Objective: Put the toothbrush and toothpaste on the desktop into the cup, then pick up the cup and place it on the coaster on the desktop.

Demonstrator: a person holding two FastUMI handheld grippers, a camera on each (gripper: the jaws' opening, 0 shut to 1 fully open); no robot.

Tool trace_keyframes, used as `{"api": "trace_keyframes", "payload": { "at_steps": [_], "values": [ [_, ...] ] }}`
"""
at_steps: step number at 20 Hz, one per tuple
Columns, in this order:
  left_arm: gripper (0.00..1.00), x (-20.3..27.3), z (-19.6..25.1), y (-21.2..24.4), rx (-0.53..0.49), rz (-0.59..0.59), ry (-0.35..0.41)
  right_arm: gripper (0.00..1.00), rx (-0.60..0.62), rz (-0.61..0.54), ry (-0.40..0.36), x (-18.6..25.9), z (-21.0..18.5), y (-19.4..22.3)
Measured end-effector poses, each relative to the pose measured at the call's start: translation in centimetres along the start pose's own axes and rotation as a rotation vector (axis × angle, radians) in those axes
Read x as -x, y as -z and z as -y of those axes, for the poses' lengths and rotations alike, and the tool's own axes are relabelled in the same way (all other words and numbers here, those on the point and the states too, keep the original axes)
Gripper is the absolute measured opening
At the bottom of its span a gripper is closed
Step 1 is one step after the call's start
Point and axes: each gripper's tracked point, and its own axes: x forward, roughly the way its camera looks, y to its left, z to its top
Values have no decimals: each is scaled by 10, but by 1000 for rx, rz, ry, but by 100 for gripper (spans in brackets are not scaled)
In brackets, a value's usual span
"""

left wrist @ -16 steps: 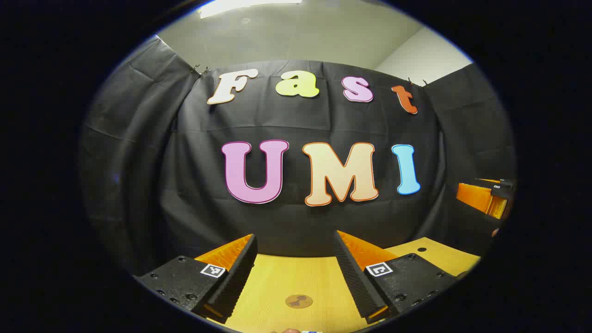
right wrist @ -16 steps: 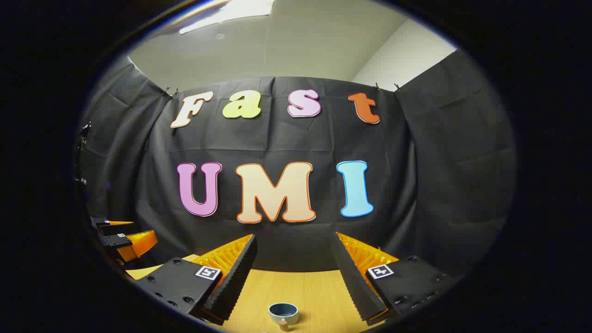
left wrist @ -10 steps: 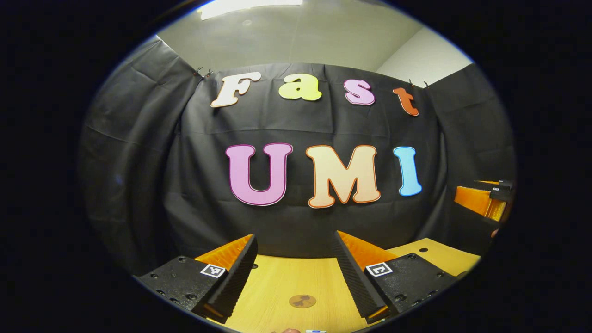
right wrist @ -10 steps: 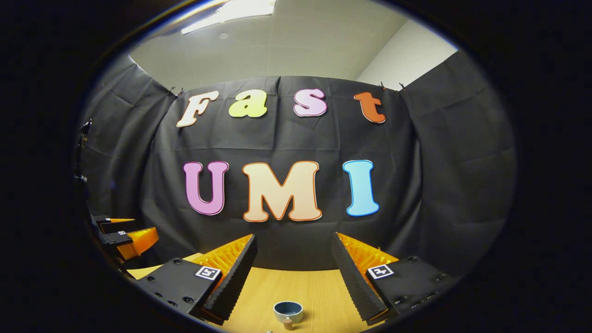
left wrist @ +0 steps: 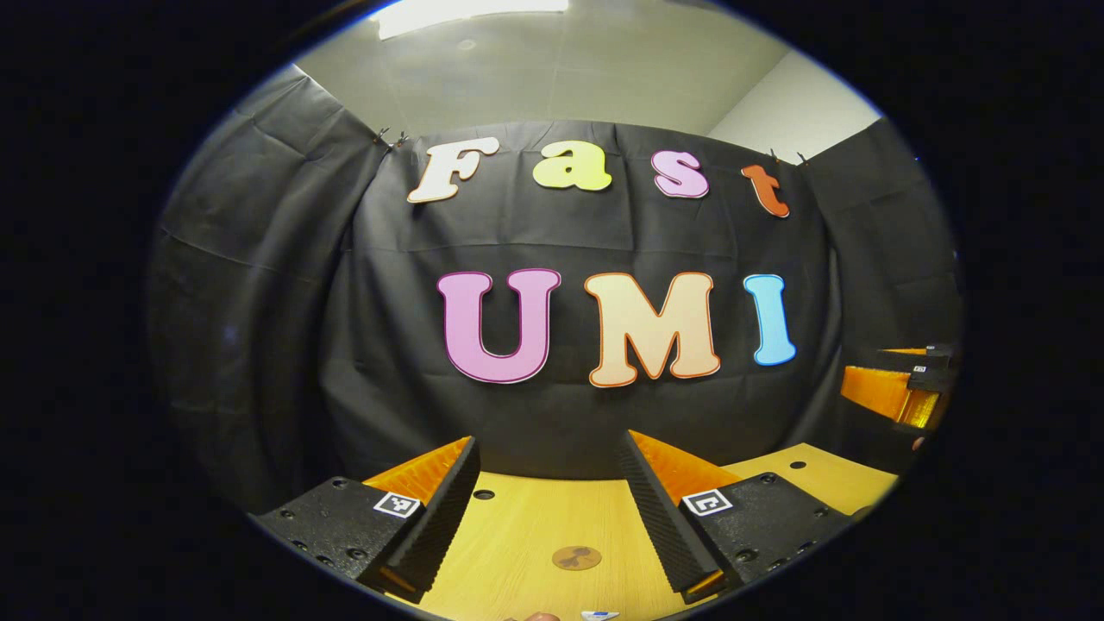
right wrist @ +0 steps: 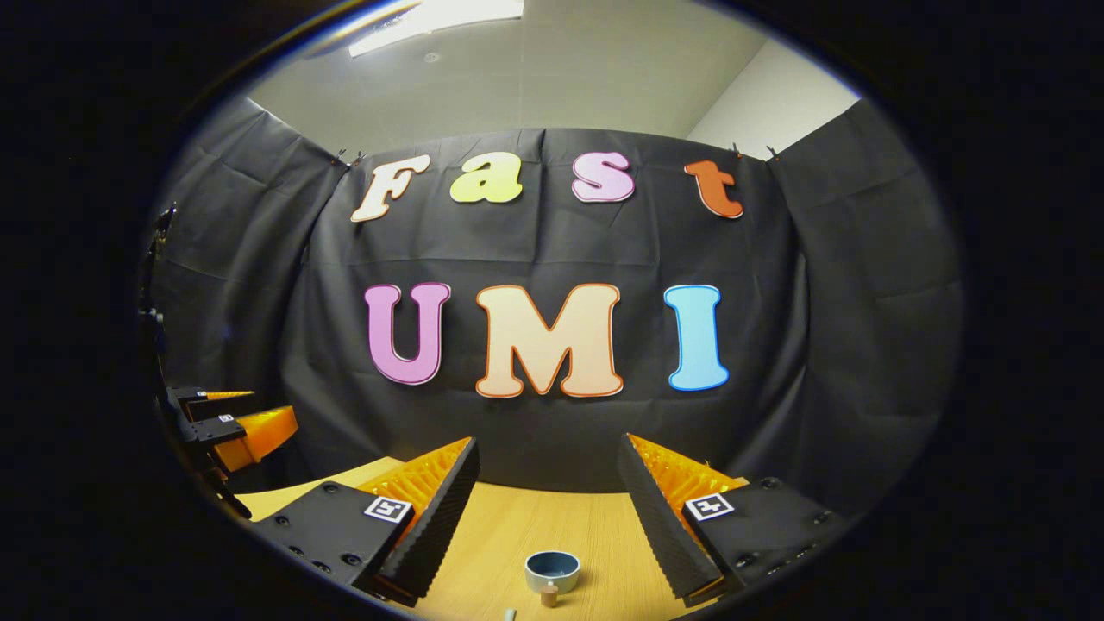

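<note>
A small blue cup (right wrist: 552, 569) stands on the wooden desktop (right wrist: 595, 535), low between the fingers of my right gripper (right wrist: 548, 440), which is open and empty, well above and behind the cup. A small brown stub (right wrist: 549, 593) sits just in front of the cup. In the left gripper view a round brown coaster (left wrist: 576, 557) lies flat on the desktop (left wrist: 526, 526) below my left gripper (left wrist: 550, 438), also open and empty. A white and blue tip (left wrist: 599, 615) peeks in at the bottom edge; I cannot tell what it is.
The black cloth wall closes the far side of the desktop. The right gripper (left wrist: 901, 384) shows at the right edge of the left gripper view, and the left gripper (right wrist: 237, 423) at the left edge of the right gripper view. Small holes (left wrist: 484, 495) dot the desktop's far edge.
Both views have swung slightly left, so the wall shifted right. The right gripper view tilted down, showing more desktop and the cup higher in frame. Both grippers stayed open.
</note>
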Motion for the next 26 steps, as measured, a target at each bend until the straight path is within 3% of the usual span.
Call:
{"api": "trace_keyframes", "payload": {
  "at_steps": [6,14,26],
  "values": [
    [94,5,-13,2,-18,4,-20,100,56,-112,-35,-9,-14,44],
    [94,8,-38,5,-35,-5,-70,99,98,-398,-126,-12,-45,145],
    [94,18,-63,16,-49,-37,-136,100,127,-737,-167,11,-47,262]
  ]
}}
